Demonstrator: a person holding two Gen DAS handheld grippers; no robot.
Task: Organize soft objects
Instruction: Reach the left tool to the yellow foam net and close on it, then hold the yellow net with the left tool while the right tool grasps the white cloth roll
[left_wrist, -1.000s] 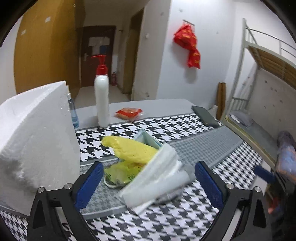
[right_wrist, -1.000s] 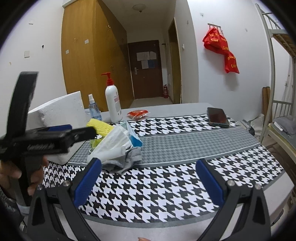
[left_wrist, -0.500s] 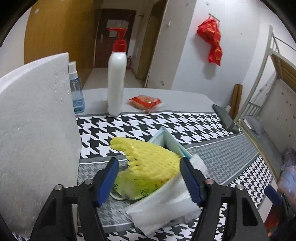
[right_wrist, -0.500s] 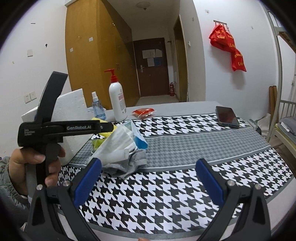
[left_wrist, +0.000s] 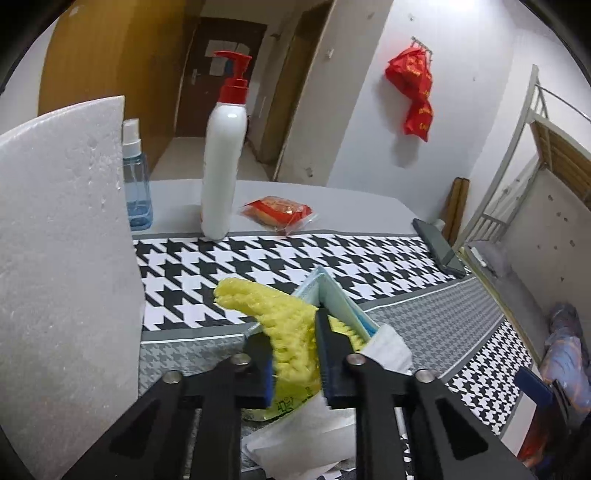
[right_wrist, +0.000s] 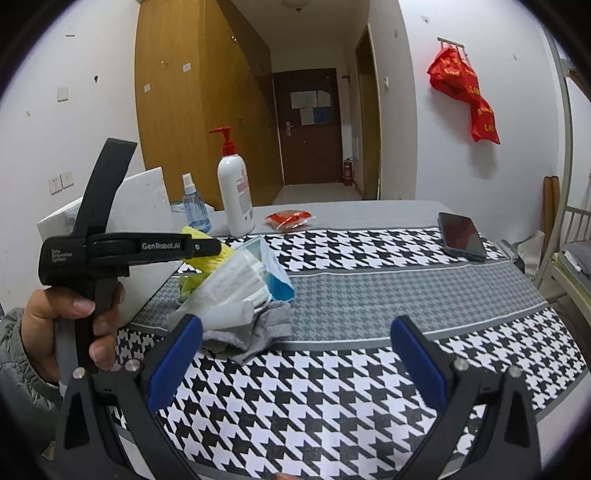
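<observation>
On the desk (right_wrist: 369, 387), at its left side beside the white foam block (left_wrist: 62, 258), lies the small pile of soft things that I must put in order. My left claw (left_wrist: 295, 354) has just been closing, and now it is clenched on the yellow foam net (left_wrist: 273, 314), which is squeezed between the two blue pads (left_wrist: 328, 354). The net lies on top of the pile, touching the pack of face masks (right_wrist: 273, 273) and the white plastic bag (right_wrist: 229, 284); a grey cloth (right_wrist: 258, 332) is under them. From the right wrist view I see the left claw reach into the pile from the left, with the person's hand (right_wrist: 66, 325) around its handle. My right claw (right_wrist: 295, 354) is released, its jaws wide apart, and it hovers over the bare desk, near the pile but not touching anything.

I judge that the step in hand is the pick of the first soft object. The next move calls for a slow lift of the net, because the bag and the masks lean on it and may come along. The right claw could hold the pile down. Where the net should go I cannot tell.
</observation>
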